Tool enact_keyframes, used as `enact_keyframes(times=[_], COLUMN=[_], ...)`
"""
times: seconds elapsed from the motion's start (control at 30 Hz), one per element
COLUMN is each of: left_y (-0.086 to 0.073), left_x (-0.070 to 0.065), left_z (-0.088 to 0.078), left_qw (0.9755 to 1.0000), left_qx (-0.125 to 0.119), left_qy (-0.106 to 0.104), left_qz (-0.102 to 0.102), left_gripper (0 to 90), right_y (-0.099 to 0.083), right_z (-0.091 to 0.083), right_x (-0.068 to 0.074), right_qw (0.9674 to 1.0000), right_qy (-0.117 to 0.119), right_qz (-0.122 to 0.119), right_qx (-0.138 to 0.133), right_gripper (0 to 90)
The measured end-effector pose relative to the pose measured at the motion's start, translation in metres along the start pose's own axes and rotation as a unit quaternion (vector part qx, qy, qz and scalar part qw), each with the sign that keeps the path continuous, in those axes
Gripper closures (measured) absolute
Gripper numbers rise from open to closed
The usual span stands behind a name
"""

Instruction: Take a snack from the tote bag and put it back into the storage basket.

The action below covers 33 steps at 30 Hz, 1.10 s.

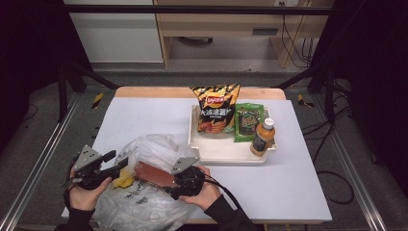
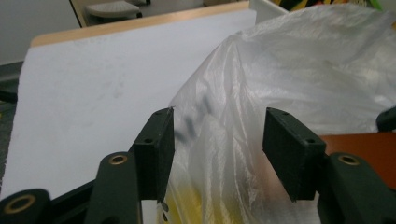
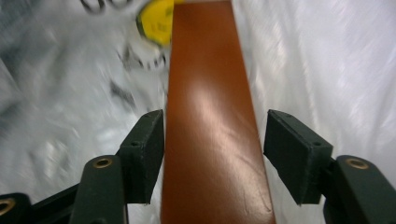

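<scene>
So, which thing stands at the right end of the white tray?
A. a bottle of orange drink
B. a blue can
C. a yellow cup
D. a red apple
A: the bottle of orange drink stands upright at the right end of the white tray, beside the green packet.

A white tray (image 1: 222,154) sits on the white table (image 1: 144,115), just past the right gripper (image 1: 169,188) and a bit to its right. A black and orange bag of chips (image 1: 215,108) leans at the back of the tray, farthest from the gripper. A green packet (image 1: 248,122) lies just beside the chips. An orange drink bottle (image 1: 263,138) stands at the tray's right corner. It may touch the green packet, but that is hard to tell. Far beyond the gripper, past the table, is a wooden desk (image 1: 216,21).
</scene>
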State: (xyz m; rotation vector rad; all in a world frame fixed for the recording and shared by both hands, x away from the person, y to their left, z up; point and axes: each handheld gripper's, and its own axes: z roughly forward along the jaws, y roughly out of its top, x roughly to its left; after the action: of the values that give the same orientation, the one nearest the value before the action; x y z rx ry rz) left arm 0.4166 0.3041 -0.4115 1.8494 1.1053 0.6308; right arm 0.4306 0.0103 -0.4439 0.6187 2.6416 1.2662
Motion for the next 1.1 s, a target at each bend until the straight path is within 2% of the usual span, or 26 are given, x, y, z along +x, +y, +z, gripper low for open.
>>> enact_keyframes(times=[0.07,0.13,0.17,0.2,0.33,0.4,0.6,0.83,1.03,1.1], left_y=[-0.001,-0.003,-0.003,-0.004,-0.008,-0.009,-0.008,-0.008,-0.007,-0.007], left_x=[-0.002,-0.003,-0.003,-0.003,0.002,0.005,0.004,0.005,0.005,0.005], left_z=[0.003,0.007,0.009,0.009,0.013,0.013,0.010,0.008,0.006,0.006], left_qw=[0.9997,0.9991,0.9985,0.9982,0.9968,0.9968,0.9982,0.9989,0.9993,0.9993], left_qx=[0.022,0.040,0.053,0.059,0.077,0.076,0.058,0.044,0.035,0.033], left_qy=[0.004,0.012,0.013,0.014,0.017,0.015,0.015,0.010,0.005,0.004], left_qz=[0.007,0.005,0.003,0.002,-0.013,-0.018,-0.012,-0.015,-0.013,-0.013], left_gripper=[46.1,51.1,56.8,64.7,82.4,86.1,88.3,88.2,88.8,89.3], right_y=[0.002,0.002,0.002,0.000,-0.006,-0.011,-0.035,-0.056,-0.063,-0.059], right_z=[-0.009,-0.014,-0.016,-0.017,-0.023,-0.027,-0.034,-0.031,-0.025,-0.031], right_x=[0.000,0.001,0.002,0.004,0.004,0.004,0.001,-0.005,-0.006,-0.007], right_qw=[0.9998,0.9998,0.9999,1.0000,0.9999,0.9998,0.9993,0.9978,0.9975,0.9986], right_qy=[0.001,0.000,-0.001,-0.005,-0.011,-0.012,-0.020,-0.022,-0.025,-0.017], right_qz=[0.003,0.001,0.002,0.003,0.007,0.006,0.012,0.026,0.024,0.025], right_qx=[-0.019,-0.019,-0.013,-0.006,0.006,0.011,0.030,0.057,0.062,0.044], right_gripper=[39.3,40.2,40.1,39.7,35.6,34.2,32.9,31.2,28.8,27.3])
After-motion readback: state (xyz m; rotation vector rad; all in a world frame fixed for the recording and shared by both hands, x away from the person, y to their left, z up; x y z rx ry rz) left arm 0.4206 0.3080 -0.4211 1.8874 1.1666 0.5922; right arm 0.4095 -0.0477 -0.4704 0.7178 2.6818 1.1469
